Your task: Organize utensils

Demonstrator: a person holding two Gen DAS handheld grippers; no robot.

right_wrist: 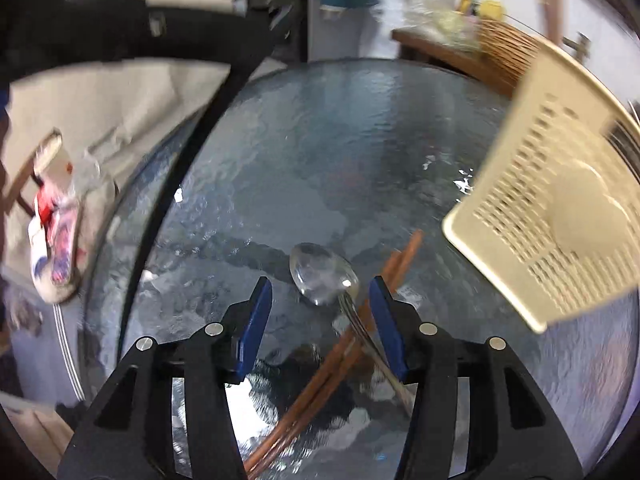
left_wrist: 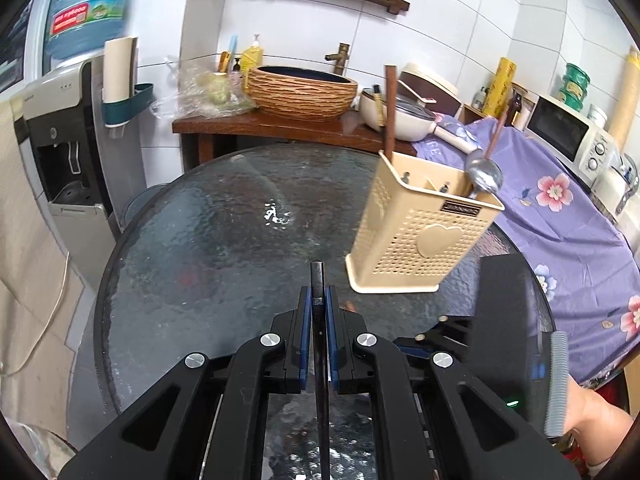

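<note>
Our left gripper (left_wrist: 318, 300) pinches a thin dark utensil (left_wrist: 317, 280) — our right gripper (right_wrist: 320, 304) gapes, unclenched, over spoon (right_wrist: 322, 276) and brown chopsticks (right_wrist: 400, 264) on the glass table (right_wrist: 320, 140) — beige holder (right_wrist: 560, 216) just right.

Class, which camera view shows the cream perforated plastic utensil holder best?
The left wrist view: the cream perforated plastic utensil holder appears sharp and whole, rim to base. The right wrist view shows only one blurred side, cut off at the frame's edge.
</note>
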